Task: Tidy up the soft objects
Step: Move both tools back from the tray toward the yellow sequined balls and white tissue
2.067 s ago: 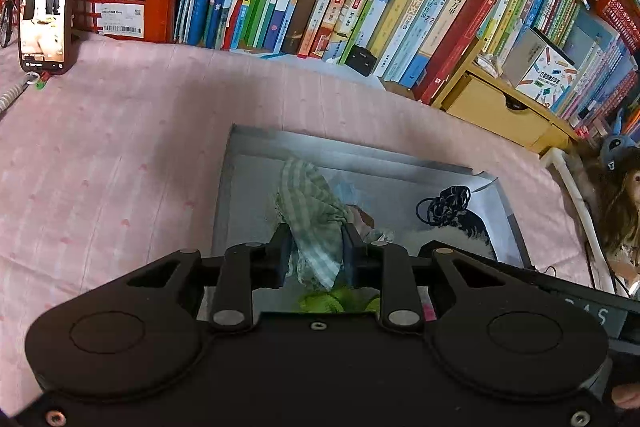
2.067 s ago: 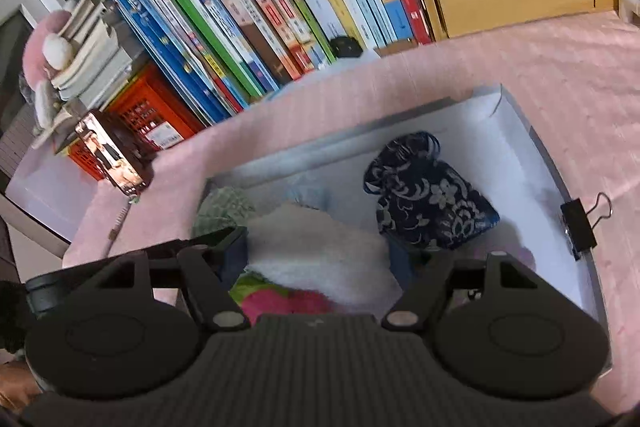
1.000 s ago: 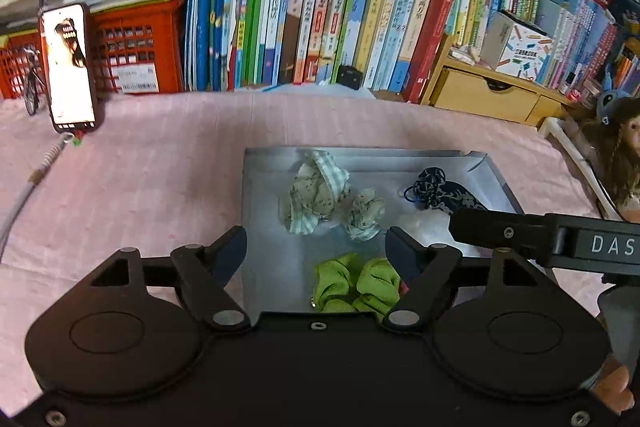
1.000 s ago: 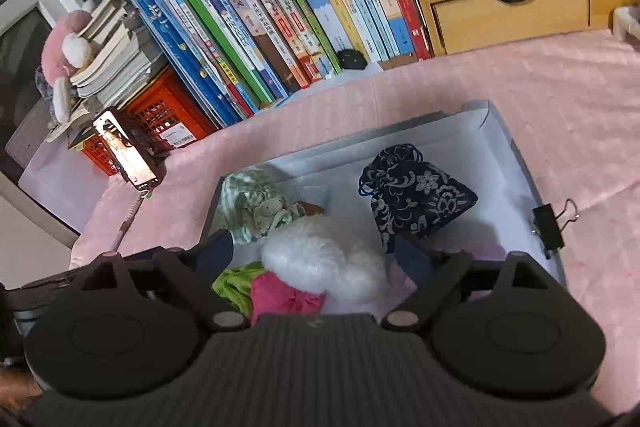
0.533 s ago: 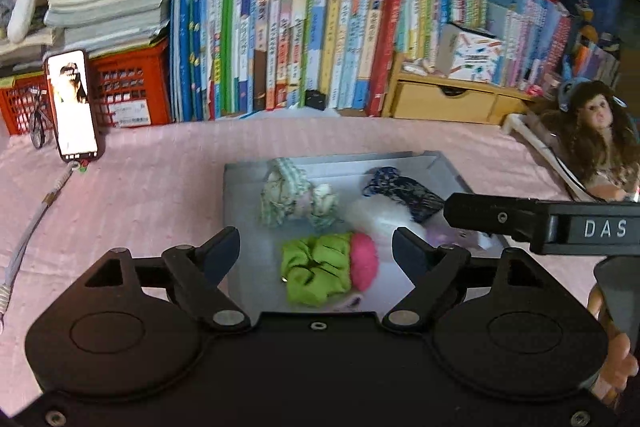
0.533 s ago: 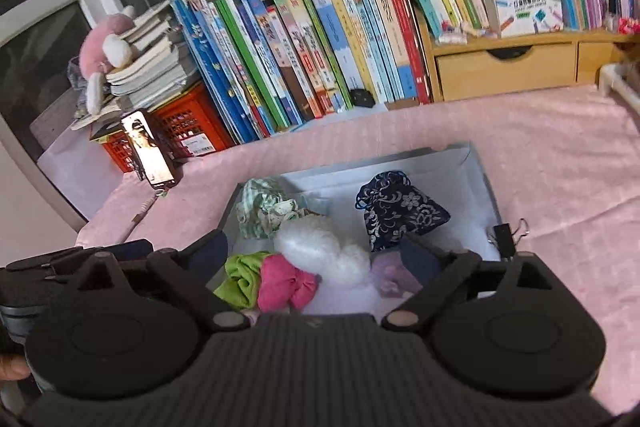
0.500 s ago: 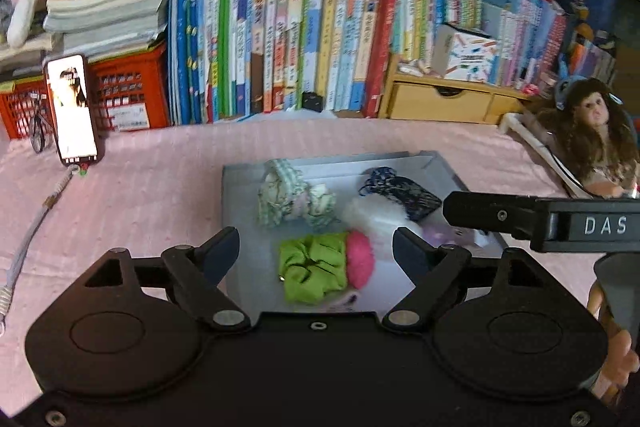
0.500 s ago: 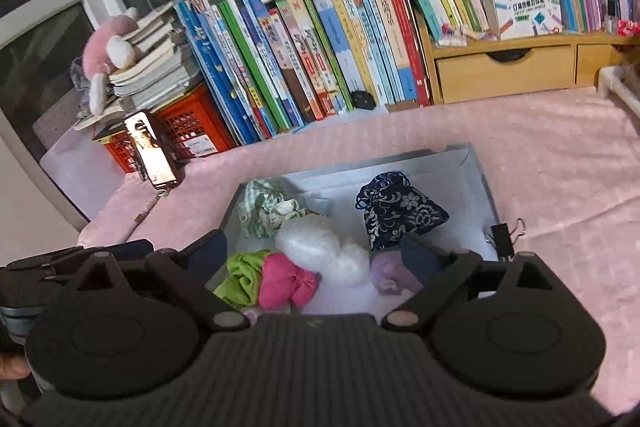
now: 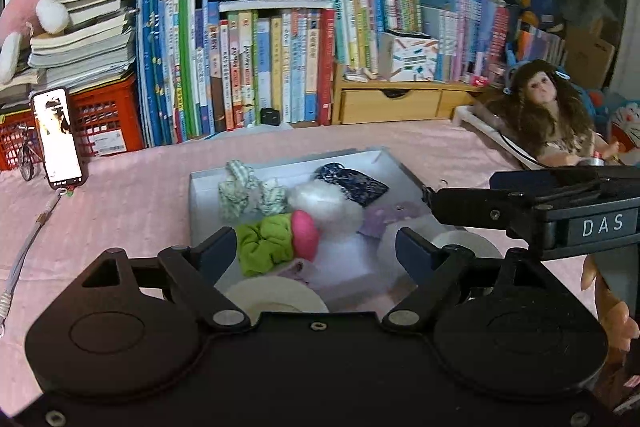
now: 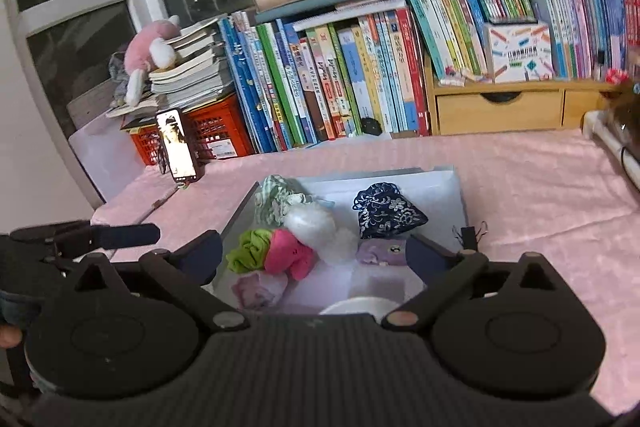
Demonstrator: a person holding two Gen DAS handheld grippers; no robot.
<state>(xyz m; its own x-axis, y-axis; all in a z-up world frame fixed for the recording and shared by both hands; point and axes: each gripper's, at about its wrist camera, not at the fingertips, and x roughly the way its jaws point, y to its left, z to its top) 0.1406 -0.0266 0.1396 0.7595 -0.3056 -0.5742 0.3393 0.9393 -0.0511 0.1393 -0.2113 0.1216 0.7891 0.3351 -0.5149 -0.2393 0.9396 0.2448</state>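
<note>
A shallow grey box (image 9: 195, 205) (image 10: 456, 187) on the pink cloth holds several soft items: a green checked cloth (image 9: 236, 189) (image 10: 276, 201), a white fluffy ball (image 9: 324, 205) (image 10: 314, 225), a dark blue floral pouch (image 9: 354, 181) (image 10: 386, 211), a lime green scrunchie (image 9: 264, 243) (image 10: 250, 251), a hot pink piece (image 9: 306, 233) (image 10: 288, 255) and a lilac piece (image 9: 380, 219) (image 10: 376, 251). My left gripper (image 9: 316, 251) is open and empty, raised in front of the box. My right gripper (image 10: 314, 255) is open and empty too; its body shows in the left wrist view (image 9: 560, 207).
A row of books (image 9: 256, 67) and red crates (image 9: 104, 123) line the back. A phone (image 9: 58, 137) stands at the left with a cable. A wooden drawer unit (image 10: 500, 111) and a doll (image 9: 548, 107) are at the right. White tape rolls (image 9: 276, 295) lie near the box front.
My left gripper let go of the green checked cloth in the box and opened. Both grippers have pulled back and risen away from the box, so more of the room shows.
</note>
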